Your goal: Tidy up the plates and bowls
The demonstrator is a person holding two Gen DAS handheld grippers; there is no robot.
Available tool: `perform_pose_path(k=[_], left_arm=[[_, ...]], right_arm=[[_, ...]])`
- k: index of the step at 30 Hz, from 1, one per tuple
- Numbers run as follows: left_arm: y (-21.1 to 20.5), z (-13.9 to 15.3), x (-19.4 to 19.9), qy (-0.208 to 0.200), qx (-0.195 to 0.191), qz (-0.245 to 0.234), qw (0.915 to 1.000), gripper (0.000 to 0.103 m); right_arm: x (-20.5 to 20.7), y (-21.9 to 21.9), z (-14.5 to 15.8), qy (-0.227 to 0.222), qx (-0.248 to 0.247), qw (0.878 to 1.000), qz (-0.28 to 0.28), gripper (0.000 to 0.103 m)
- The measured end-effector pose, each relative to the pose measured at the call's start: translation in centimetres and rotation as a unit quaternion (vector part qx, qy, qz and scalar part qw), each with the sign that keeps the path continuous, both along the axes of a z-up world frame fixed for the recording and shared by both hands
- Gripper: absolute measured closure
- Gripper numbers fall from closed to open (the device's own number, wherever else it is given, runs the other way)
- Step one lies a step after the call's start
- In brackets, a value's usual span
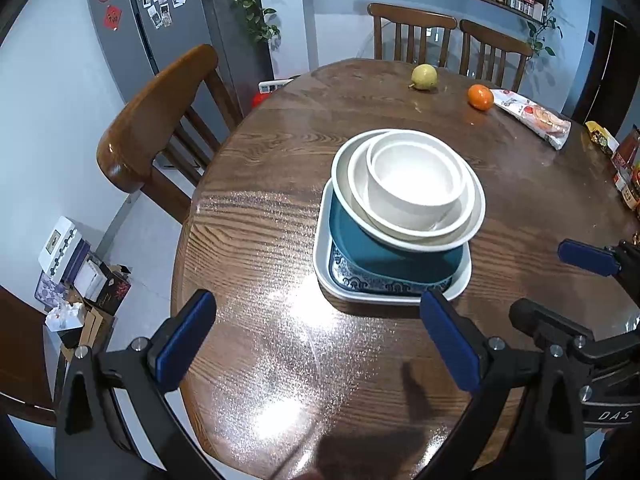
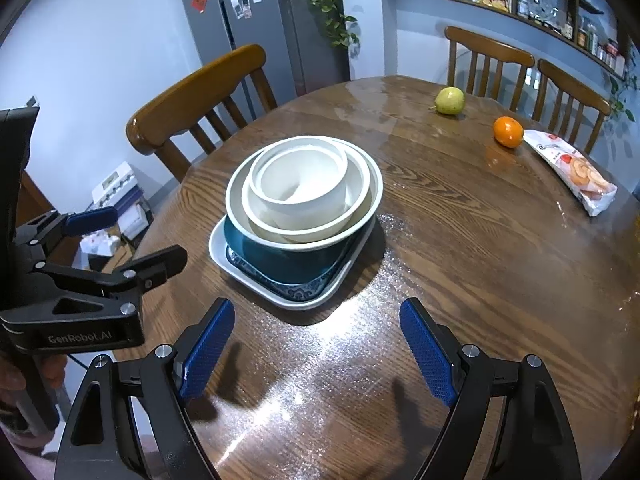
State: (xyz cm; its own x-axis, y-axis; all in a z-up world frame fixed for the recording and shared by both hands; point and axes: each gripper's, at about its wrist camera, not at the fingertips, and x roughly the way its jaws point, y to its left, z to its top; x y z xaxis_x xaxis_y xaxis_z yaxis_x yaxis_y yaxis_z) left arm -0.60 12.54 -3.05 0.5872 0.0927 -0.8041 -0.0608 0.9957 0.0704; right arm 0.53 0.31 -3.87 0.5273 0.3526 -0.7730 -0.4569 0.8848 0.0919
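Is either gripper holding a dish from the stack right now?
No: left gripper and right gripper both hang open, short of the stacked dishes.

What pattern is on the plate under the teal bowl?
Blue-and-white wave pattern on the plate, clearest in left wrist view.

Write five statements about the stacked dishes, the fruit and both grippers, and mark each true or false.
1. The small white ceramic bowl sits topmost in the stack. True.
2. The left gripper grips the white square plate. False: it is open, short of the plate.
3. The yellow-green pear and the orange tangerine lie apart on the round wooden table. True.
4. The teal-sided bowl stands alone on the table. False: it rests on the stacked plates.
5. The right gripper is shut. False: open, empty.
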Motion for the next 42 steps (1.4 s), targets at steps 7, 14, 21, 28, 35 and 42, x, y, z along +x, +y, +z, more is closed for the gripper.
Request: perform_pose_path(k=[7,14,21,28,35,42], left_arm=[[0.0,-0.1,-0.2,0.003,0.000,0.000,1.0000,0.001],[0.1,-0.4,-0.5,0.009,-0.001,-0.002,1.0000,0.001],[0.1,-0.6,-0.5,0.011,0.006,-0.005,0.9999,0.001],[0.3,-0.7,-0.3,0.010,0.012,-0.005,0.9999,0.001],[0.3,-0.8,-0.1,0.010,0.014,-0.004,0.9998,0.001],[0.4,-0.8,0.3,0.007,0.017,-0.007,0.9998,0.001]], right_arm=[[-0.1,0.4,-0.2,0.000,-0.003,1.000,0.006,0.018],[-0.2,0.9,-0.4,0.002,-0.006,1.000,0.011,0.018],[-0.2,1.2,-0.5,0.003,-0.010,1.000,0.012,0.018],[0.0,1.4,-0.6,0.003,-0.014,1.000,0.009,0.018],[0.2,1.7,-0.6,0.000,-0.019,1.000,0.008,0.018],[0.3,1.8,-0.6,-0.001,-0.023,1.000,0.006,0.018]])
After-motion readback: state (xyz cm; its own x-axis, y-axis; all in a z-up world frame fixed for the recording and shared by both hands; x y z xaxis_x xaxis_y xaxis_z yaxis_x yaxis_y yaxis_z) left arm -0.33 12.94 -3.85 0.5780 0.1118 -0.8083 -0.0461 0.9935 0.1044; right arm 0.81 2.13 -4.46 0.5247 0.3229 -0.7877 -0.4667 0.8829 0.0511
